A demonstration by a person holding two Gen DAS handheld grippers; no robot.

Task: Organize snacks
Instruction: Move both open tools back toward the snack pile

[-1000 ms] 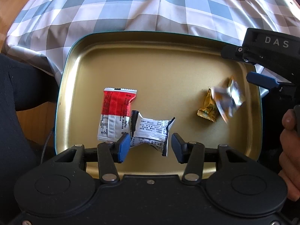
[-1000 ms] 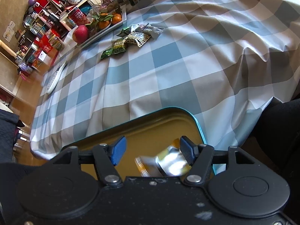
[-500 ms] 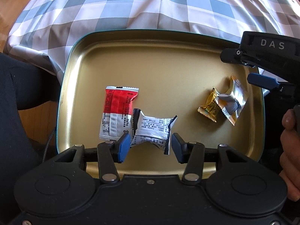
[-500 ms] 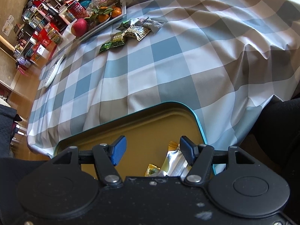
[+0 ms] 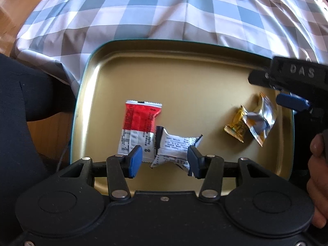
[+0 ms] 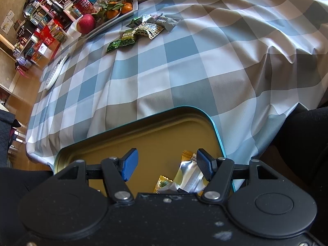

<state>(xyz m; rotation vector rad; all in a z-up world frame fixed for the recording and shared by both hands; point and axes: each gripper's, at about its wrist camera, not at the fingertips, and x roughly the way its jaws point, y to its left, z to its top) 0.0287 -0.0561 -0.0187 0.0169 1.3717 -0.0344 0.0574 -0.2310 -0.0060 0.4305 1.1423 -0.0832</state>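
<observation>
We look down into a gold tray (image 5: 184, 78) with a teal rim, its far edge against the checked cloth (image 5: 143, 10) draped over the surface; the tray's far half lies bare, the widest open room. Four snacks lie in it: a red packet (image 5: 139, 121) touching a white packet (image 5: 176, 147) near the front, and a gold packet (image 5: 235, 128) touching a silver packet (image 5: 259, 121) by the right rim. Our left hand-held gripper (image 5: 163, 158) hovers with jaws apart and empty above the white packet; our right hand-held gripper (image 6: 167, 165) also stands apart and empty over the silver packet (image 6: 188, 174). A second ago the silver packet was a blur; now it lies sharp. More snacks (image 6: 143, 30) sit far off on the cloth, too clustered to count.
</observation>
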